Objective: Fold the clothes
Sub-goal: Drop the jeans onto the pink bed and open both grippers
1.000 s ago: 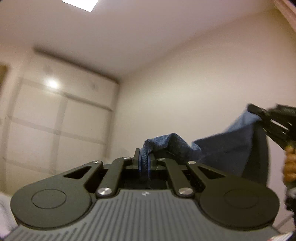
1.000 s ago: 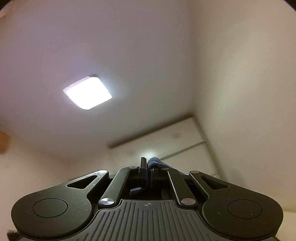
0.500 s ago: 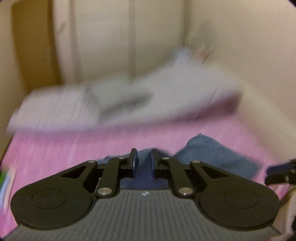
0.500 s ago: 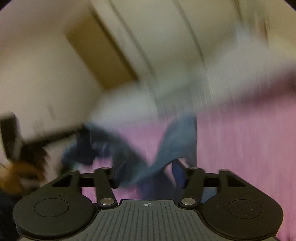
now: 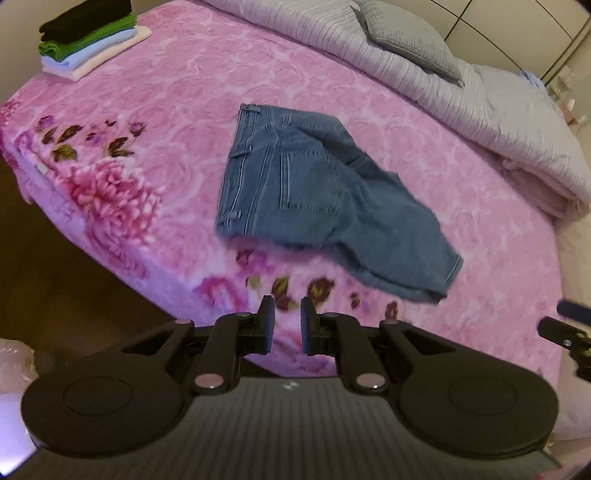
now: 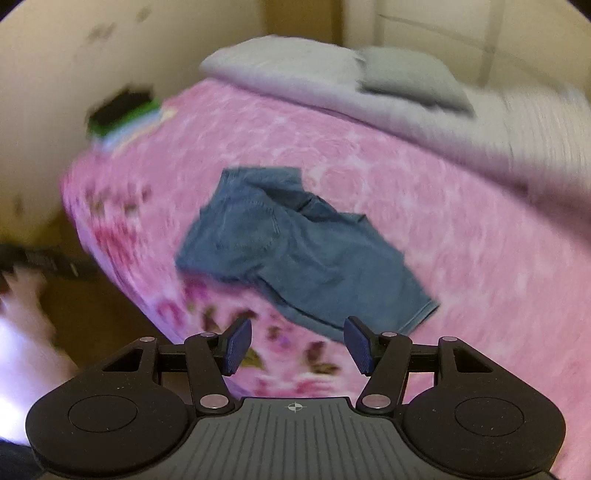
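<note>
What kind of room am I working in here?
Most likely a bedroom: a bed under a pink floral blanket, a grey quilt with a grey pillow at its head, and a stack of folded clothes near blue denim shorts.

Pink blanket [image 5: 192, 85] lies bare around the denim shorts [image 5: 317, 199]; folded stack [image 5: 88, 37] sits well apart.

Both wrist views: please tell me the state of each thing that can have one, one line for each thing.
denim shorts: lying on the blanket, rumpled, not folded, held by nothing.
left gripper: open, narrow gap, empty.
right gripper: open wide, empty.
stack of clothes: folded, piled at the bed corner.
grey duvet: bunched along the far side of the bed.
pink blanket: spread flat.
</note>
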Action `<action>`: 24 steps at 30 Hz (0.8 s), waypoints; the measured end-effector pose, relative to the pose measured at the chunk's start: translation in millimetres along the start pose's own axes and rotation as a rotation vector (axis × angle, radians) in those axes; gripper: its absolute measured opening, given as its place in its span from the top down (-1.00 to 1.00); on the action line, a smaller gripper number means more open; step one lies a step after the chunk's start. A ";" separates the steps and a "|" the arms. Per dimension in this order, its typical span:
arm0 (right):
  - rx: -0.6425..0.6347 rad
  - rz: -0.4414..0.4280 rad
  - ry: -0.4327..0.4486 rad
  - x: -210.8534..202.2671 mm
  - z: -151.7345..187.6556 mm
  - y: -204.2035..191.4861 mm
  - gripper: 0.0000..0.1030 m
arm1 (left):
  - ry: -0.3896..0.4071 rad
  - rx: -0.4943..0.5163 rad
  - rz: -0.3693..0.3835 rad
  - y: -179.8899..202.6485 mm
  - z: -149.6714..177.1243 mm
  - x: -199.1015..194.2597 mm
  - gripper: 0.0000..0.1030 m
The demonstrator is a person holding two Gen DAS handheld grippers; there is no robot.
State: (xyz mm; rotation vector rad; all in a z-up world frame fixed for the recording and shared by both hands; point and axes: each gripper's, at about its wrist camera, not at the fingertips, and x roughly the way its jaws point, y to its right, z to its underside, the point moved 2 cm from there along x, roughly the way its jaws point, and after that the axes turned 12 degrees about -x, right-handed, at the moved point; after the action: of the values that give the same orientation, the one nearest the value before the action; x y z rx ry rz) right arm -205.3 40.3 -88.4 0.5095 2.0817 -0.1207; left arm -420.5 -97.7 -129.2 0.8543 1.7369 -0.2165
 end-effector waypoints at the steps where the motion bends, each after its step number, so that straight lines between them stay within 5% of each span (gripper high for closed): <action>1: -0.054 0.017 -0.010 4.7 6.8 -11.6 -0.15 | 0.010 0.013 -0.021 5.3 7.7 -3.4 0.79; 4: -0.137 0.021 -0.044 20.8 30.3 -32.3 -0.15 | 0.027 0.041 -0.067 13.9 37.2 -16.5 0.73; 12: -0.090 -0.038 -0.078 12.4 83.0 -32.9 -0.15 | 0.034 -0.001 -0.101 23.1 88.8 -22.9 0.70; 24: -0.072 -0.054 -0.042 -17.6 92.1 -18.7 -0.15 | 0.094 0.027 -0.130 46.4 109.9 -45.3 0.65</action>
State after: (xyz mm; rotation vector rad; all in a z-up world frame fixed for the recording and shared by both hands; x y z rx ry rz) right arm -131.7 -8.2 -125.5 0.4037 2.0514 -0.0874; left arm -302.3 -143.6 -114.6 0.7827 1.8832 -0.2908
